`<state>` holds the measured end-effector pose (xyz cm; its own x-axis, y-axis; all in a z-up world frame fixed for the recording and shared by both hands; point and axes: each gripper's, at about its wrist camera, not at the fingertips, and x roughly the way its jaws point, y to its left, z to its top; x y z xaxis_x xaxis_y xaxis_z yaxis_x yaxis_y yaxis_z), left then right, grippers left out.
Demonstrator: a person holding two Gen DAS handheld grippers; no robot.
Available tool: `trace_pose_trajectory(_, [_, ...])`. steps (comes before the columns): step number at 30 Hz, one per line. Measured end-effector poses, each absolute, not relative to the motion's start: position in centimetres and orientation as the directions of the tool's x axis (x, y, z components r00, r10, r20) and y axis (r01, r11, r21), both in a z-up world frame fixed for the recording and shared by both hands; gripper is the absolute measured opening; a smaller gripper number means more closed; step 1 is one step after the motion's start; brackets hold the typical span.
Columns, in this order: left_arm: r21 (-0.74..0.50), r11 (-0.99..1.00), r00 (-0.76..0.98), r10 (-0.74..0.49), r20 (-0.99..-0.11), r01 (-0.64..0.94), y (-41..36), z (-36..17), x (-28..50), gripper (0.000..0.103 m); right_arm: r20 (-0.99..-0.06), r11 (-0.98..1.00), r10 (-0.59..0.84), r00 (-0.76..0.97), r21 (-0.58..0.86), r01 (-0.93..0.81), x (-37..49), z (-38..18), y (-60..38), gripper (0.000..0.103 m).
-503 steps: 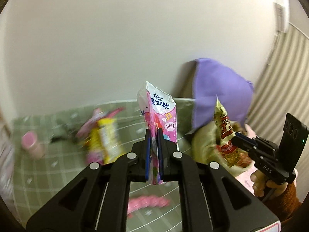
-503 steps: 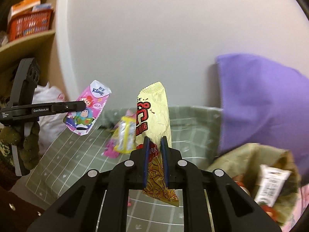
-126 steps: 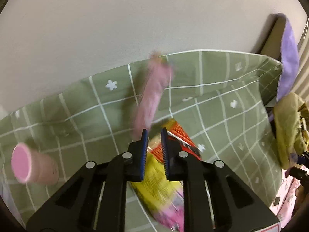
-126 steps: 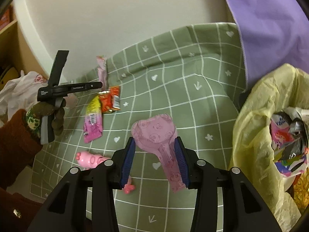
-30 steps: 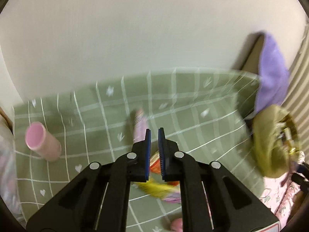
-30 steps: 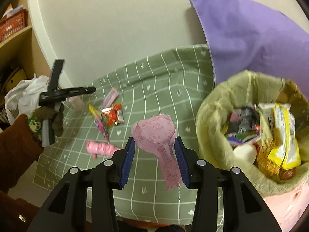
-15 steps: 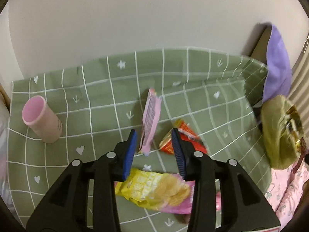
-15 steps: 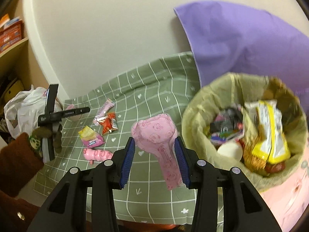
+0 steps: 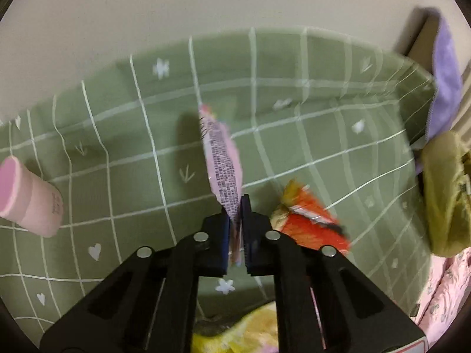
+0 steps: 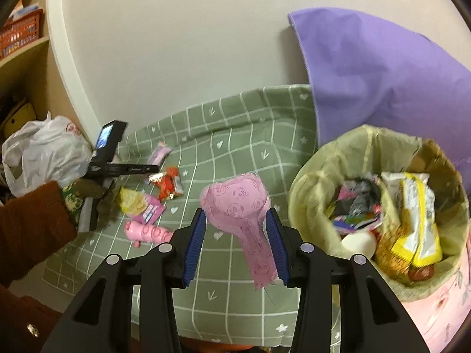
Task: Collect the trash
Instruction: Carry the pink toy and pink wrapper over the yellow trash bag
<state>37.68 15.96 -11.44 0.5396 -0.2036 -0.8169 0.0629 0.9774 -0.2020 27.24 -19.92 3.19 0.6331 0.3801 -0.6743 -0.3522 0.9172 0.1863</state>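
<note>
Green checked cloth (image 9: 123, 158) covers the bench. Left tongs (image 9: 235, 223) have just been closing and now clamp a pink wrapper (image 9: 223, 158). Right tongs (image 10: 240, 244) grip a pink panda wrapper (image 10: 235, 203); the trash bag (image 10: 312, 206) sits at three o'clock.

Matt checked cloth (image 9: 294, 94), glossy foil wrapper (image 9: 312, 229)
</note>
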Motion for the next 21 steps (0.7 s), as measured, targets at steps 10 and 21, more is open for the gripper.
trace_pose_trajectory(10, [-0.268,0.919,0.687,-0.393,-0.611,0.288,9.7,1.5,34.3,0.006,-0.594,0.934,0.35,0.724,0.157,-0.323,28.4,6.8,-23.2,0.04])
trace_pose_trajectory(21, [-0.301,0.727,0.52,-0.663,-0.539,0.617,-5.2,6.1,31.5,0.006,-0.552,0.973,0.228,0.802,0.113,-0.199,28.6,9.2,-30.7,0.04])
